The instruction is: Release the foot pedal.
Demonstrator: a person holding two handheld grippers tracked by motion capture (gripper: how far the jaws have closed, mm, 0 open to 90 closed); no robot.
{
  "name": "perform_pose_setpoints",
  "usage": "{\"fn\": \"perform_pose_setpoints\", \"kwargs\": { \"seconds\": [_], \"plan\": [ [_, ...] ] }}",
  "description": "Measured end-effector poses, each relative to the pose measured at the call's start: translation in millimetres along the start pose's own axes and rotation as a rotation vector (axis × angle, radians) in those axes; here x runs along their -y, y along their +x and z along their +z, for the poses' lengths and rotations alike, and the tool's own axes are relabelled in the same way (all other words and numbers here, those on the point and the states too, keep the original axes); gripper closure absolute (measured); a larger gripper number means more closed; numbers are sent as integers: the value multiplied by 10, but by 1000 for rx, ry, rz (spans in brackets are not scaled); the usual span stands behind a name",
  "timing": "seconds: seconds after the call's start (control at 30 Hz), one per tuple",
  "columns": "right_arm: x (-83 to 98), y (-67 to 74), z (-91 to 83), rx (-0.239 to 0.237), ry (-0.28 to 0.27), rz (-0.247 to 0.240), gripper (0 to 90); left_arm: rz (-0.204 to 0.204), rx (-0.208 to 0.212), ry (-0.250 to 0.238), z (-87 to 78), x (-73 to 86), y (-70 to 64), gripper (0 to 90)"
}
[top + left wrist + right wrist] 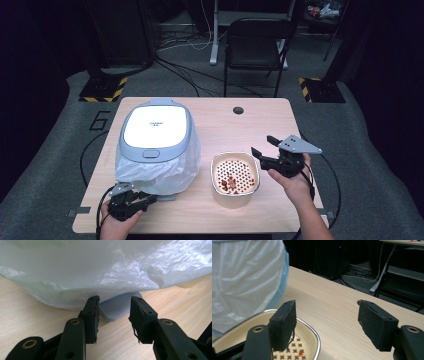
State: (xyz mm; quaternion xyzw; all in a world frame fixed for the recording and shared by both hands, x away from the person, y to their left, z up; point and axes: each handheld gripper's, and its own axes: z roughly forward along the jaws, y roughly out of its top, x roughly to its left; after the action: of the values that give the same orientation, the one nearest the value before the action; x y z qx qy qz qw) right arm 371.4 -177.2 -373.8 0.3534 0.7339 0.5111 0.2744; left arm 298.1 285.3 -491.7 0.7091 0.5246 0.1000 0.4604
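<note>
Fingers, left gripper (145, 199): lower left of the high view, level with the surface and aimed at the base of the bagged bin. Parted about halfway, nothing between them. In the left gripper view one finger (92, 315) and its mate flank a grey ribbed pedal (117, 307) that juts from under the bag at centre frame; pads apart from it.

Fingers, right gripper (264, 147): right of centre in the high view, held in a hand (295, 180) that enters from the lower right. Spread wide, holding nothing. In the right gripper view the left finger (284, 323) hangs over the near rim of the strainer basket; the other finger stands over bare wood at right of frame.

Strainer basket (235, 197): cream, rounded square, metal-edged rim, perforated floor with red scraps on it. Centre-right of the high view, lower left of the right gripper view (312, 333). Just beside the bin, apart from the fingers.

Bin (156, 131): white lid, blue-grey rim, left of centre in the high view. A white plastic bag (172, 175) drapes its sides; the bag fills the top of the left gripper view (105, 265).

Surface (240, 125): light wood, with a round cable hole (238, 110) near the far edge.

Chair (257, 45): black, beyond the surface, top centre.
</note>
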Motion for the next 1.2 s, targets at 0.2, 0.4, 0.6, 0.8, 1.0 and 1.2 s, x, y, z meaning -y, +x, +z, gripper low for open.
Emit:
{"fn": "perform_pose_setpoints", "kwargs": {
  "seconds": [0.2,0.4,0.6,0.8,1.0,1.2],
  "plan": [
    [131,-72,6,39,5,21,309,6,0,2,5,4,14,595],
    [293,-181,18,97,27,50,313,1,2,-1,8,11,28,592],
    [497,-306,26,190,43,53,314,5,23,-1,15,11,24,591],
    [692,-440,41,205,55,85,314,9,4,3,18,12,37,587],
    [884,-505,123,207,93,103,313,11,4,3,22,10,43,577],
    [990,-568,183,214,145,93,294,8,2,1,19,8,45,572]
  ]
}}
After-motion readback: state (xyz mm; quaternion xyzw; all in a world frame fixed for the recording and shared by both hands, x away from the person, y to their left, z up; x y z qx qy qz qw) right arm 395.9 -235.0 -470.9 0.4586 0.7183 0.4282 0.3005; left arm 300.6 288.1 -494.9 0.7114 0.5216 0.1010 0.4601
